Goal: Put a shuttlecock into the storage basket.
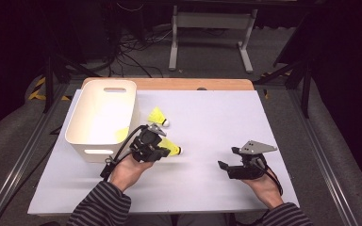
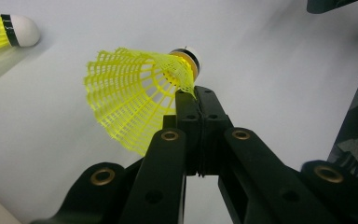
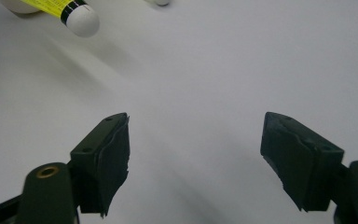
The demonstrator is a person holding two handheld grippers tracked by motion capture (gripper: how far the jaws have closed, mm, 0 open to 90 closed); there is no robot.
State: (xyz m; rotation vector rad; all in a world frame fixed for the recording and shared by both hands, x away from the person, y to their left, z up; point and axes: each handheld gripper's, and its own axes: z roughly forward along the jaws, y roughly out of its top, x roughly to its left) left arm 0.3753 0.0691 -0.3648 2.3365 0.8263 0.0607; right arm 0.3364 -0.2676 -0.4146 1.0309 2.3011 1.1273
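Two shuttlecocks lay mid-frame; left gripper (image 2: pixel 196 93) pinched one shuttlecock (image 2: pixel 135 93) by its flimsy, springy skirt rim, right gripper (image 3: pixel 196 158) spread, empty.

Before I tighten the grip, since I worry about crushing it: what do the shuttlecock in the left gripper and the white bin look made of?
The shuttlecock has a skirt that looks like thin moulded yellow plastic, an open lattice of ribs you can see through. Its white cap, matte with a black band, could be foam or cork. The left gripper pinches the skirt's edge. The white bin looks like smooth, matte rigid plastic, with rounded corners and moulded handle slots.
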